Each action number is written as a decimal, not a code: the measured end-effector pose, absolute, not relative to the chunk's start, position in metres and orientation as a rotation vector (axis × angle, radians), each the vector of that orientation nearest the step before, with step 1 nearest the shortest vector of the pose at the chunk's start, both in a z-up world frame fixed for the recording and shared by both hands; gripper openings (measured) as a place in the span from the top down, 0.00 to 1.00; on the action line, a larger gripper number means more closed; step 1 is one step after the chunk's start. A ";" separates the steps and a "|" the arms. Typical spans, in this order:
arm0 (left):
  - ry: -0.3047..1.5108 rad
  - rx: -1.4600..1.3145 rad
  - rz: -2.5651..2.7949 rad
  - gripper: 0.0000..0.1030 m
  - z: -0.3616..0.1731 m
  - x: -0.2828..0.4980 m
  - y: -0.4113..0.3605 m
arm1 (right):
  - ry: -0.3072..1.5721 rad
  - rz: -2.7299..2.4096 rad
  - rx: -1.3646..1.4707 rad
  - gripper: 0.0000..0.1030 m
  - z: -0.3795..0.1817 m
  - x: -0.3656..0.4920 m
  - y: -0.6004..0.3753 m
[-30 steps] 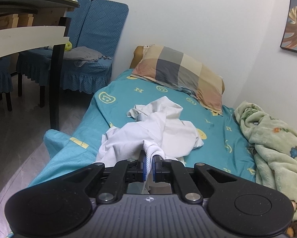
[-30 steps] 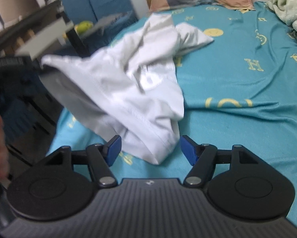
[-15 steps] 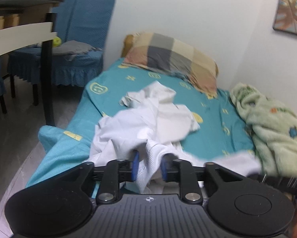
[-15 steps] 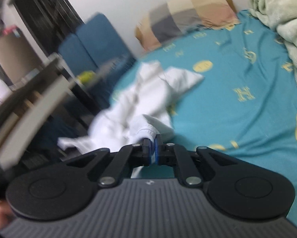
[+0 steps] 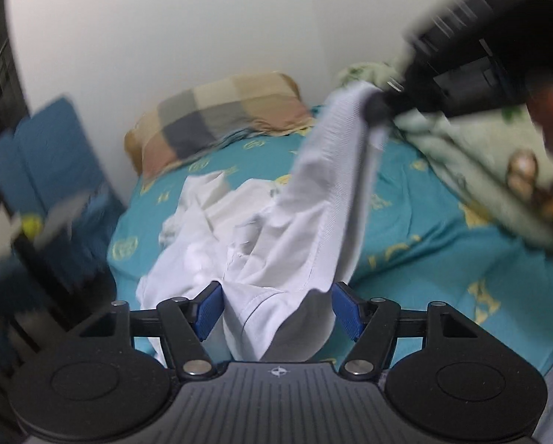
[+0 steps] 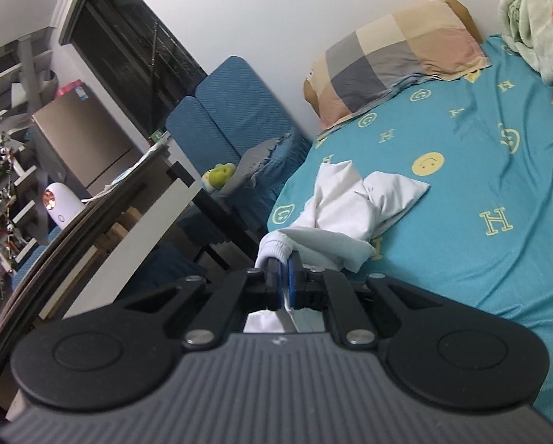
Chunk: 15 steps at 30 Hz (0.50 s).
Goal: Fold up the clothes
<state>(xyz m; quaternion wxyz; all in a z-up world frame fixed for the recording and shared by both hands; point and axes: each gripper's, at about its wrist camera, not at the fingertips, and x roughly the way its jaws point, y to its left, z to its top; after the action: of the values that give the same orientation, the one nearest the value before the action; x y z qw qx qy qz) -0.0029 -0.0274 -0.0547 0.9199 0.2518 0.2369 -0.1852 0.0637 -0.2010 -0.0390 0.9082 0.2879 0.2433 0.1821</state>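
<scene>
A white garment (image 5: 294,222) lies crumpled on the teal bed sheet (image 5: 424,229). My left gripper (image 5: 276,309) hovers low over its near end. Its jaws are opening, and a fold of the cloth hangs loose between the blue pads without being pressed. My right gripper (image 6: 283,275) is shut on a ribbed hem of the garment (image 6: 354,207) and holds it lifted off the bed. In the left wrist view that right gripper (image 5: 378,109) shows blurred at the upper right, with a strip of cloth stretched up to it.
A checked pillow (image 6: 398,63) lies at the head of the bed by the white wall. A green fleece blanket (image 6: 535,18) is heaped along the right side. Blue covered chairs (image 6: 232,118) and a table (image 6: 128,214) stand left of the bed.
The left gripper, earlier shut on the garment, has spread its jaws, rolled and shifted. The right gripper closed on the hem and rose, pulling the cloth up.
</scene>
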 end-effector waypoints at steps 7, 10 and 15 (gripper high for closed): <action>0.392 0.764 -0.265 0.40 -0.081 -0.004 -0.053 | 0.503 0.361 0.571 0.94 -0.039 0.064 -0.203; 0.361 0.702 -0.186 0.41 -0.071 0.001 -0.045 | 0.508 0.344 0.572 0.94 -0.040 0.063 -0.207; 0.277 0.511 -0.101 0.41 -0.040 0.008 -0.018 | 0.513 0.345 0.581 0.94 -0.042 0.064 -0.210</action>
<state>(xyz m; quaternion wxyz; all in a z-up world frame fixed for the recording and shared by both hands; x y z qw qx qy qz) 0.0081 -0.0176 -0.0398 0.9568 0.2517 0.1363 -0.0500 0.0638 -0.2102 -0.0423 0.9114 0.2818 0.2490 0.1674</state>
